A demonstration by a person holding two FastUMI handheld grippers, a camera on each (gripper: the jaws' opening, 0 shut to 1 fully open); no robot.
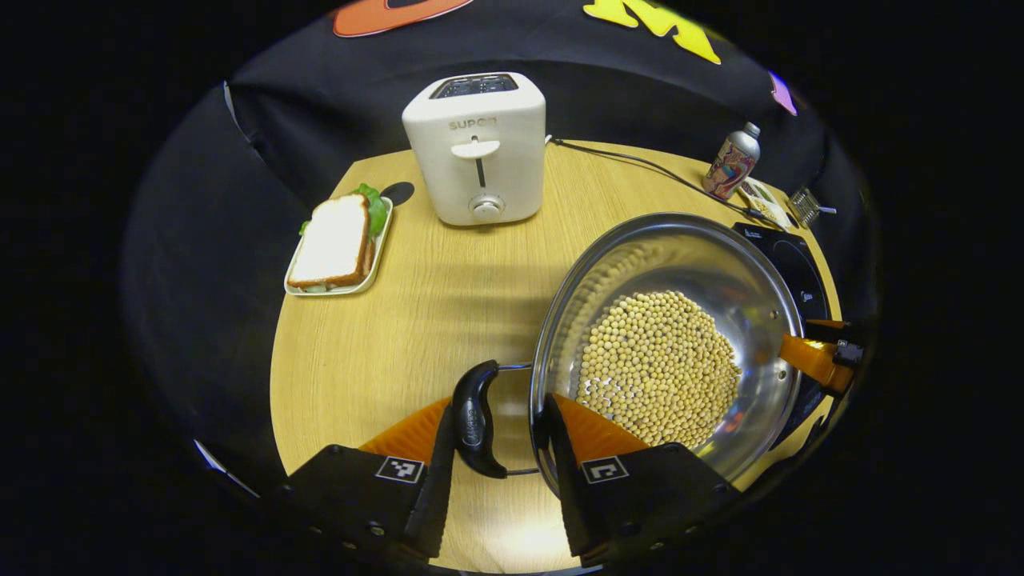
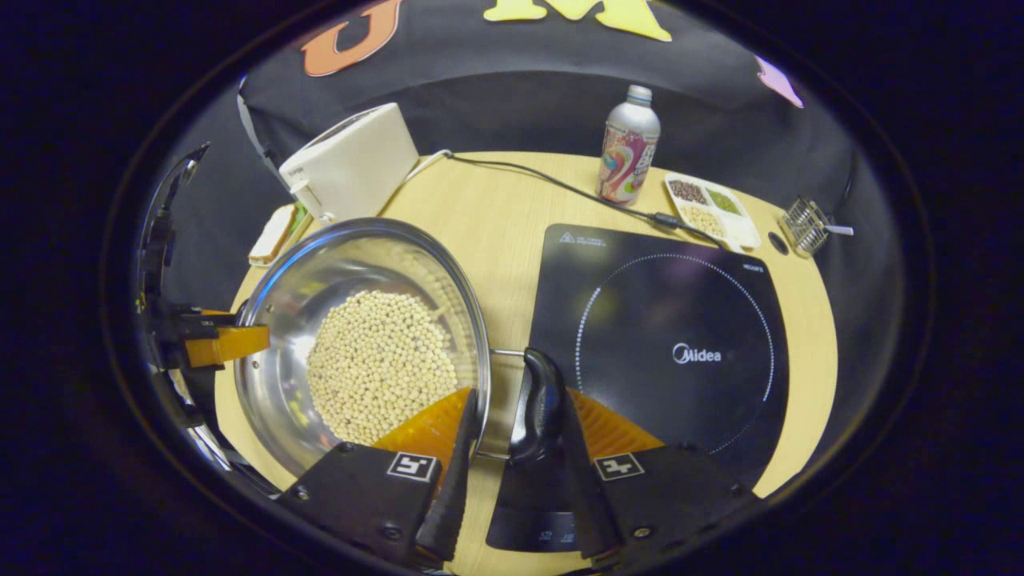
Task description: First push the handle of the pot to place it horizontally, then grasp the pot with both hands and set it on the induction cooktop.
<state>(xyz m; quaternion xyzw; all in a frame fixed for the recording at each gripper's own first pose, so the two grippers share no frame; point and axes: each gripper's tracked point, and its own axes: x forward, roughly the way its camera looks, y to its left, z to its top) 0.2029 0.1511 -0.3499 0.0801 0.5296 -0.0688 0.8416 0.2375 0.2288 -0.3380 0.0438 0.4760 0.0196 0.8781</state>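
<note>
Lower middle of each view: left gripper [image 1: 500, 432] and right gripper [image 2: 512, 420], half-open, each straddling 1 pot [image 1: 688, 272] handle [image 1: 476, 416].

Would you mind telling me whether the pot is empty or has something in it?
Not empty: the pot holds a layer of pale round beans covering its bottom, well below the rim.

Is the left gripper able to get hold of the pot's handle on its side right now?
Probably yes. The left gripper already has its fingers either side of the pot's black handle, one finger outside it and the other by the rim, with nothing between them. It looks not yet clamped.
</note>
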